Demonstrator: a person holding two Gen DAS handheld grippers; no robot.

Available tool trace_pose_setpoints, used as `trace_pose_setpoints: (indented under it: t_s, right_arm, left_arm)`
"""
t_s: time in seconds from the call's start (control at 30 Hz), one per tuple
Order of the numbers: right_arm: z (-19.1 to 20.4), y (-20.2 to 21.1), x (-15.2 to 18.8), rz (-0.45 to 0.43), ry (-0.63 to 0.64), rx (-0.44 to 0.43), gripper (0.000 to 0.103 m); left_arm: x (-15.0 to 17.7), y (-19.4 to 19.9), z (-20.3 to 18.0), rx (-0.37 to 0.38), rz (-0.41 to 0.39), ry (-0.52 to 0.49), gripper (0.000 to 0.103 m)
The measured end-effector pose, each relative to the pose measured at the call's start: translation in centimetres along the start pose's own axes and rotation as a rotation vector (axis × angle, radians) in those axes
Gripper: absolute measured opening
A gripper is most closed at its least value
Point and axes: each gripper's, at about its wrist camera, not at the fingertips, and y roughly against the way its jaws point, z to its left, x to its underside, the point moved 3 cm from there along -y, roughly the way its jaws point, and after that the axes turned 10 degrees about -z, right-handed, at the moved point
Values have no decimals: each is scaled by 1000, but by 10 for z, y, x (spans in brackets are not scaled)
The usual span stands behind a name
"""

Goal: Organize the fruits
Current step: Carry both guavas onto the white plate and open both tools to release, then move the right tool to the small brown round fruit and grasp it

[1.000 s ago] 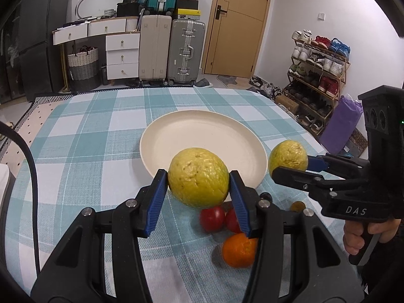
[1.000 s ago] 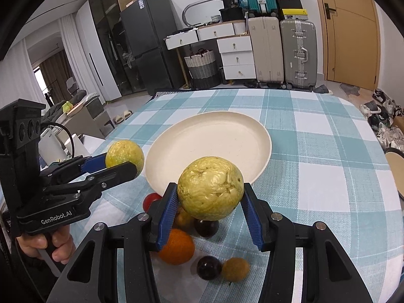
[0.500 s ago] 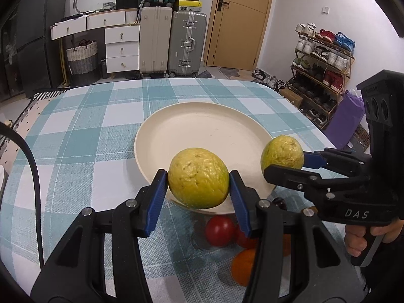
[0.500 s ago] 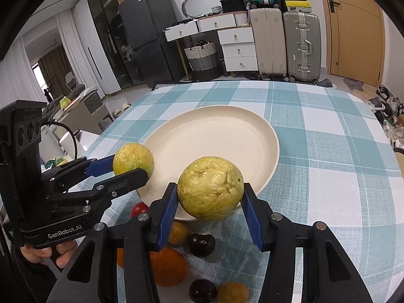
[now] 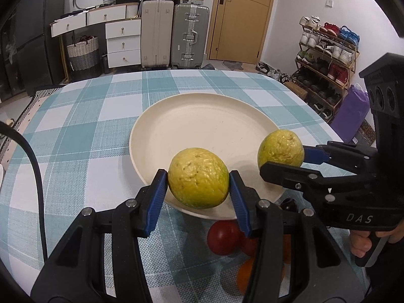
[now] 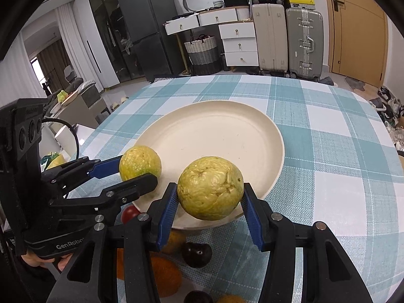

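My left gripper (image 5: pixel 198 185) is shut on a yellow-green guava (image 5: pixel 198 178) held over the near rim of the cream plate (image 5: pixel 202 126). My right gripper (image 6: pixel 209 197) is shut on a second guava (image 6: pixel 210 188), also above the plate's near edge (image 6: pixel 214 136). Each gripper and its guava shows in the other view: the right one's guava (image 5: pixel 280 149) and the left one's guava (image 6: pixel 140 162). Both fruits hang just above the plate, side by side. The plate holds nothing.
Loose fruit lies on the checked cloth (image 5: pixel 75 131) under the grippers: red tomatoes (image 5: pixel 223 237), an orange (image 6: pixel 164 277), dark plums (image 6: pixel 197 251). Suitcases (image 5: pixel 189 35), drawers and a shoe rack (image 5: pixel 325 58) stand beyond the table.
Both grippers have moved forward with their guavas, from short of the plate to over its near rim. The loose fruit has stayed on the cloth.
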Motion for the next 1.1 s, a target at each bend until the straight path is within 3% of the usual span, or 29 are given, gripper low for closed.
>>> trace_pose_setpoints:
  t_s: [0.33,0.43,0.5,0.63,0.73,0.8,0.9,1.1]
  right_arm:
    - [-3,0,-6,-15,0,21,52]
    - [-6,10,-7,-39,4,49,59]
    - [-8,19,-6,-53,0,54,72]
    - [-10,38,1,-71,-2,69,83]
    - [-10,49,8,-87,-4,67,91]
    - [-10,54,12,-90,2,79,103]
    - [-10,63,18,-104,13,102,103]
    - [-10,75,28,-102,-2,114,103]
  left_arm:
    - [-2,1,1,1,-9,8,47]
    - [-3,6,5,-2,-20,17,47]
    - [-5,10,7,-8,-21,21,49]
    - [-6,26,9,-23,-47,20,78]
    - [-7,42,6,-25,-80,6,83]
    - [-6,53,5,-33,-95,-6,87]
    - [-4,70,1,-38,-115,-18,103]
    - [4,97,-10,-32,-133,-42,103]
